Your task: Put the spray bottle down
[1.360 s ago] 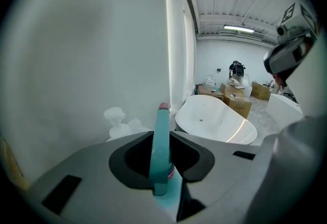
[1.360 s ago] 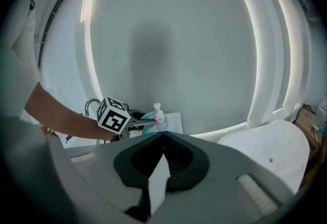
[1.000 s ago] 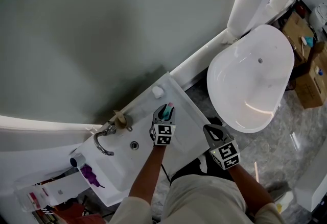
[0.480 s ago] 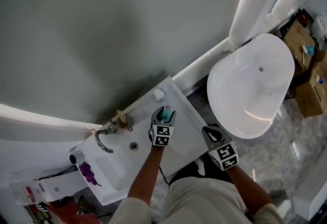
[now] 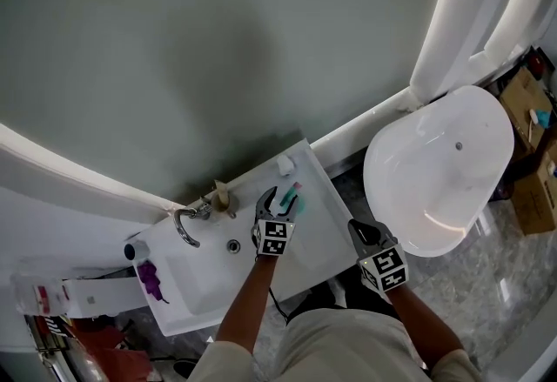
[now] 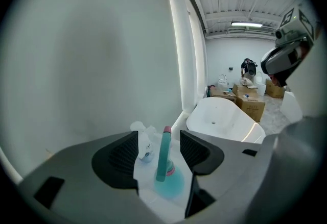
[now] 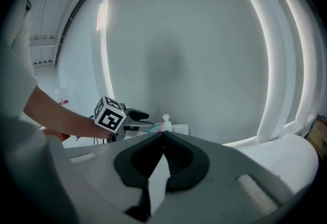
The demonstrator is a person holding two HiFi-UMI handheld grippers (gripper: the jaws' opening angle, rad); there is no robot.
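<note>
Set on worktop [image 5: 320,217] at basin's [image 5: 202,283] 2 o'clock: spray bottle [image 6: 162,164], untouched between just-opened left gripper [image 5: 278,197] fingers; right gripper [image 7: 162,133] fingers together; task seemingly done.

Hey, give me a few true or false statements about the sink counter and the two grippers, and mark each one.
1. The left gripper is clamped on the spray bottle. False: its jaws have just been opening and stand apart, with the bottle between them and untouched.
2. The right gripper is shut with nothing in it. True.
3. The spray bottle stands upright on the sink counter. True.
4. The small white bottle sits in the bathtub. False: the bathtub is empty, and that bottle stands on the counter by the wall.
</note>
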